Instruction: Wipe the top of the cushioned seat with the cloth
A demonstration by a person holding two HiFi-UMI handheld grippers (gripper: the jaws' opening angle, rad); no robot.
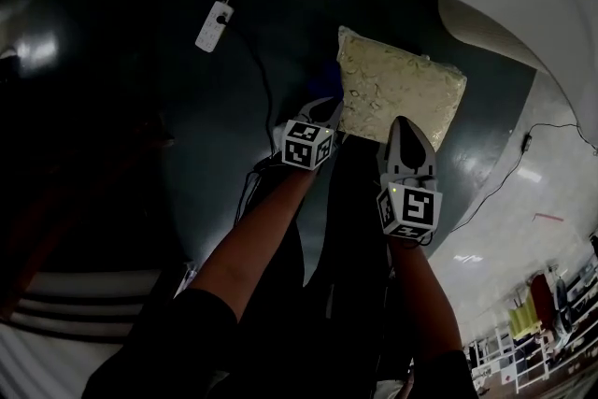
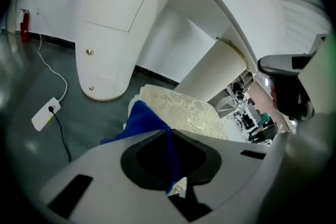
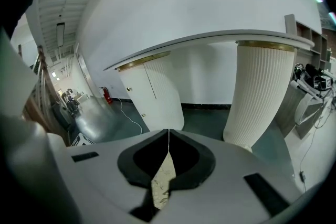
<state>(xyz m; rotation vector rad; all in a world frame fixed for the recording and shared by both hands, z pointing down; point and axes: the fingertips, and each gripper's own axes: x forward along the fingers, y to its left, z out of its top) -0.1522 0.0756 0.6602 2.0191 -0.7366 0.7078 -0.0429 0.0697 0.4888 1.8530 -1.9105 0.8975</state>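
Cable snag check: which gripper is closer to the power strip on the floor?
Left. The left gripper, shut on the blue cloth, is right of the power strip; the right gripper sits farther right, by the cushioned seat.

My right gripper (image 3: pixel 168 132) has its grey jaws pressed together; beyond stand a white ribbed column (image 3: pixel 262 94) and dark green floor (image 3: pixel 207 119).

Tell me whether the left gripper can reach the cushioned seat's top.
Probably yes: the left gripper, jaws shut on the blue cloth, sits at the edge of the cushioned seat, nothing between.
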